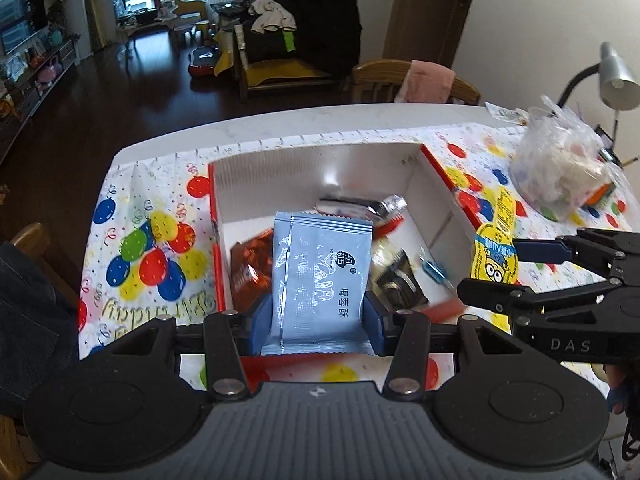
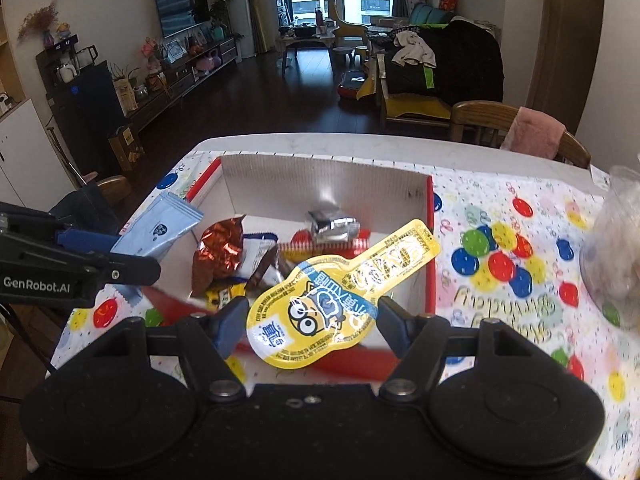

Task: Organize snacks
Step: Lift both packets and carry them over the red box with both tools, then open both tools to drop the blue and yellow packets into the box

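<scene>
A carrying step is judged to be in hand: two snacks are held clear above the box point(image 1: 434, 168), which stands on the bench point(image 1: 280, 120) over a balloon-printed cloth point(image 1: 152, 240). In the left wrist view the left gripper point(image 1: 318, 320) is seen clamped on a blue packet point(image 1: 320, 280); the packet stands upright between the jaws, its lower part pinched from both sides by the blue pads point(image 1: 260, 322) and its top reaching over the box interior. In the right wrist view the right gripper point(image 2: 310, 326) is seen clamped on a yellow pack point(image 2: 320, 308) with a cartoon figure; its round body is squeezed between the jaws, which stand fairly wide apart around it, and its narrow neck slants up and to the right across the box's right wall. Each gripper is also caught at the edge of the other's view, so the two are taken to hang side by side over the near rim. Left in the box are a brown foil bag point(image 2: 218, 254), a silver wrapper point(image 2: 332, 224) and several smaller packets, lying loose and overlapping. Whether the held snacks are being taken out or put in cannot be told. The next move is judged to call for a set-down spot to be chosen for each snack, each one lowered onto it without the jaws being knocked together, and only then the grip let go
</scene>
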Demonstrator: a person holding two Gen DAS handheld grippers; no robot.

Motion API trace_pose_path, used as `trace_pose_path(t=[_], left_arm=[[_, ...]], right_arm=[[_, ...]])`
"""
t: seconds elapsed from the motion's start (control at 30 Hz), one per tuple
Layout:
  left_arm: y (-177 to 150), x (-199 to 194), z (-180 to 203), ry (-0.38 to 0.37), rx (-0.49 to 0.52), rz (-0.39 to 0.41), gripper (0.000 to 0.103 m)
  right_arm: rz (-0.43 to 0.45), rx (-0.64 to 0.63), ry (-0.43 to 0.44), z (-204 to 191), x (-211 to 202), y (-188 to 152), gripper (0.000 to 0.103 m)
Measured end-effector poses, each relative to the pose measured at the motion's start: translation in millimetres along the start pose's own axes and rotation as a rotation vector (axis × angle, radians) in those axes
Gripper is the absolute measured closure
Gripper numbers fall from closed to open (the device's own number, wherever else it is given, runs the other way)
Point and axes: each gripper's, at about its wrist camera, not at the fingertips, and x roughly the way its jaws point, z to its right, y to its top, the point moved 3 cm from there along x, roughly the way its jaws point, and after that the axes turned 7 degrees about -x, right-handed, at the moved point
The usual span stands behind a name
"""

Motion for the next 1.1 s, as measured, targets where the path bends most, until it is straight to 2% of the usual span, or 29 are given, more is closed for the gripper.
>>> trace_pose_path(t=[0.33,0.63,0.93,1.1], left_arm=[[40,46,-10,0.062,-0.054,-0.055,0.056],[62,93,-14,0.130,-0.068,-0.140,0.056],[68,135,-10,0.173,-0.044,-0.263,0.056],[65,148,-7,0.178,-0.024,-0.304,0.056]], right_arm=[[-0.063,-0.001,0.025,7,45,21,0.035],[-0.142,-0.032,0.046,0,83,20,0.035],[-0.206,-0.033,0.069,-3,110,16,0.035],[-0.233,-0.027,0.074,-3,120,12,0.035]])
